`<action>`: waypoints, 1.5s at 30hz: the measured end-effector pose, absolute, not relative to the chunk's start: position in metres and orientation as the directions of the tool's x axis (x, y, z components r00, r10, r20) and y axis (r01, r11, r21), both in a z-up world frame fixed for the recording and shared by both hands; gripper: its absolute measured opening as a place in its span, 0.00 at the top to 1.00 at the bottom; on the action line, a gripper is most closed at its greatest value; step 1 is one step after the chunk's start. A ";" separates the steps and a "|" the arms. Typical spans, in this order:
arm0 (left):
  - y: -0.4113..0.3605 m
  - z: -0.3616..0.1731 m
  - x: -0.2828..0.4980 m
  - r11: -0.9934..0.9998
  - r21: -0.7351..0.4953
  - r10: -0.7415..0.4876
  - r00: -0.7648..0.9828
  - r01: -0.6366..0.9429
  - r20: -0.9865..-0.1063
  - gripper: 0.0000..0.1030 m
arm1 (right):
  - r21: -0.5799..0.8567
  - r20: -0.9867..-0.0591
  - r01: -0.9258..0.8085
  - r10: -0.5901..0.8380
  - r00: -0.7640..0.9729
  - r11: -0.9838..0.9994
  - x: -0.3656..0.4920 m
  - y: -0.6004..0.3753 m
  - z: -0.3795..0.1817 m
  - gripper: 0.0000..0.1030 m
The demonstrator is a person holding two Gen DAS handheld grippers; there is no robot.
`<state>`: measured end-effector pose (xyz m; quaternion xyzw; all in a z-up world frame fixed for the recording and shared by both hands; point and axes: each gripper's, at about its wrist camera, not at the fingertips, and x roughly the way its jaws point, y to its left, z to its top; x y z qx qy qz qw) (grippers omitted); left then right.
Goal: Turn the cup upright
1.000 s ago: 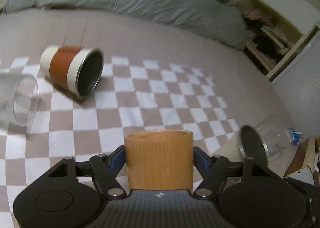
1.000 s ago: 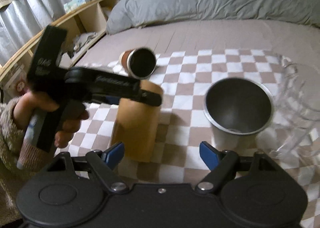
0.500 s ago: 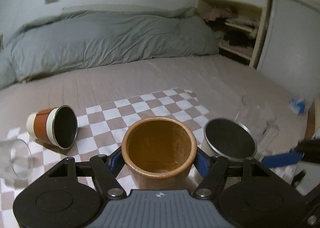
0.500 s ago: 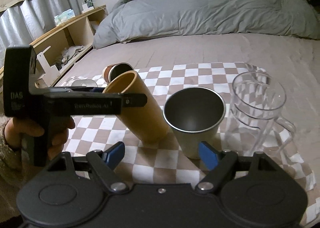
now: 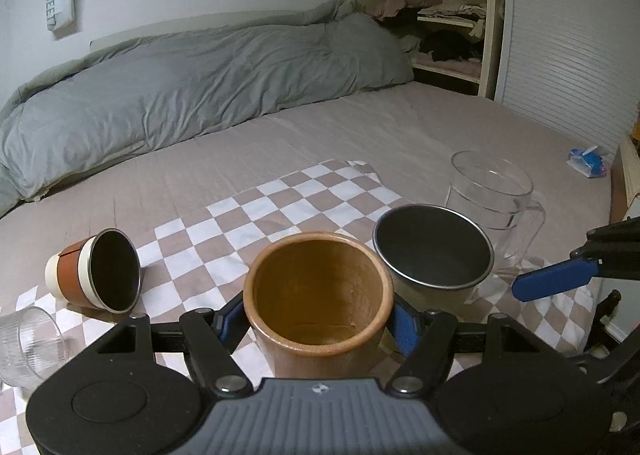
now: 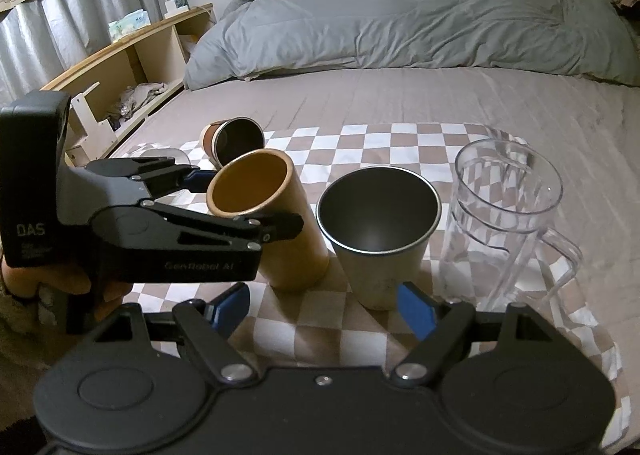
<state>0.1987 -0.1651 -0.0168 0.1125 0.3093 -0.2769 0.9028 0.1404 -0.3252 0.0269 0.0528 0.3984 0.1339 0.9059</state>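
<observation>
My left gripper (image 5: 318, 321) is shut on a tan wooden cup (image 5: 318, 295), gripping it just below the rim. In the right wrist view the wooden cup (image 6: 276, 227) stands on the checkered cloth (image 6: 392, 143), mouth up and leaning a little left, with the left gripper (image 6: 236, 201) around it. My right gripper (image 6: 320, 309) is open and empty, low in front of the steel cup (image 6: 378, 231). Its blue fingertip (image 5: 556, 279) shows at the right of the left wrist view.
A steel cup (image 5: 434, 255) and a clear plastic jug (image 6: 506, 211) stand upright to the right of the wooden cup. A brown and white tumbler (image 5: 94, 271) and a clear glass (image 5: 26, 343) lie on their sides at left. A grey duvet (image 6: 400, 23) lies behind.
The left gripper has turned the wooden cup from mouth-down to nearly upright with its base on the cloth. The right gripper has stayed open and drawn back slightly.
</observation>
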 end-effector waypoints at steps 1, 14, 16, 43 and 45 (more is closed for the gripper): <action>-0.165 -0.017 0.199 0.824 0.029 -0.429 0.656 0.566 -0.621 0.30 | 0.202 -0.708 -0.201 0.285 0.646 0.958 0.140 -0.325 0.027 0.20; -0.143 0.008 0.181 0.846 -0.010 -0.446 0.697 0.533 -0.561 0.12 | 0.166 -0.674 -0.193 0.254 0.693 0.967 0.133 -0.325 0.039 0.15; -0.137 0.014 0.175 0.857 0.000 -0.433 0.719 0.516 -0.544 0.08 | 0.150 -0.656 -0.191 0.242 0.715 0.970 0.128 -0.324 0.044 0.11; -0.056 0.038 0.055 0.960 0.000 -0.254 0.878 0.278 -0.406 0.00 | 0.045 -0.464 -0.128 0.134 0.876 0.991 0.046 -0.303 0.062 0.00; -0.051 0.035 0.048 0.965 0.004 -0.239 0.888 0.262 -0.393 0.00 | 0.038 -0.455 -0.131 0.134 0.880 0.991 0.041 -0.301 0.059 0.00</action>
